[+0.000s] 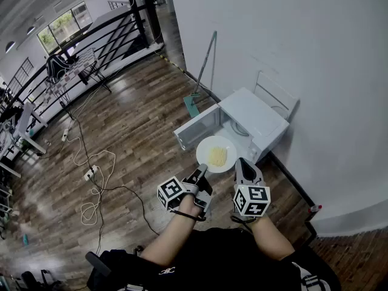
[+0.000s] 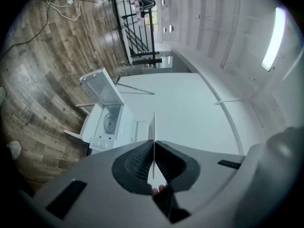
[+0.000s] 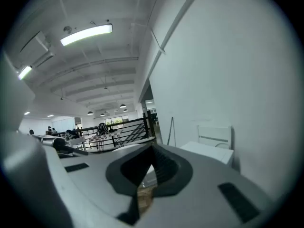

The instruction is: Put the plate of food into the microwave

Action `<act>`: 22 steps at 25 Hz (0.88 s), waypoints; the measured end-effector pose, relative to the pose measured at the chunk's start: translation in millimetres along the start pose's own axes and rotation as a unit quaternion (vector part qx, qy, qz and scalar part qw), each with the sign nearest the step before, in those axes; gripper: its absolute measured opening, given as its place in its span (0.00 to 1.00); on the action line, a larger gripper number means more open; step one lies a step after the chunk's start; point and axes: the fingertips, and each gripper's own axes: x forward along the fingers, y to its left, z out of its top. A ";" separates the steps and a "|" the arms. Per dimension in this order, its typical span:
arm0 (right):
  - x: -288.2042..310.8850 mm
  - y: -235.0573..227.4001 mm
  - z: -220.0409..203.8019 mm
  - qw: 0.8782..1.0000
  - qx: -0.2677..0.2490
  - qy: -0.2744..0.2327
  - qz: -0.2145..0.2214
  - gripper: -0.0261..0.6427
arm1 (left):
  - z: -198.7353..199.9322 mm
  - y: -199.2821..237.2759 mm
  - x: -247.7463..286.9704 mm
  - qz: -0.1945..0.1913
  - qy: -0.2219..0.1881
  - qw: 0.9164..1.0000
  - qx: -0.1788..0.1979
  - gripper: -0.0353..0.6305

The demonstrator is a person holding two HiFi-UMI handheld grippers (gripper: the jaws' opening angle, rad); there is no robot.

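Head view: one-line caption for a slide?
Left gripper and right gripper hold a plate of food in front of the open microwave.

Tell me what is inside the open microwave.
Only a round turntable shows inside the microwave; the plate of food is outside, held by the left gripper. The cavity's far corners are hidden.

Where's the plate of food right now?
The plate of food is mid-frame in the head view, its rim pinched by the left tool, just before the open microwave by the wall.
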 end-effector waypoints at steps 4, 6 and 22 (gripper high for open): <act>-10.2 -6.4 -2.6 1.000 -0.005 0.000 -0.002 0.05 | -9.1 2.1 -5.2 -0.001 -0.009 1.000 0.001 0.07; -13.9 -9.3 -3.6 1.000 -0.001 -0.003 -0.005 0.05 | -11.9 2.9 -8.1 -0.001 -0.012 1.000 0.001 0.07; -17.4 -14.4 -16.9 1.000 0.007 0.008 0.006 0.05 | -21.7 15.8 -17.3 0.025 -0.020 0.999 0.005 0.07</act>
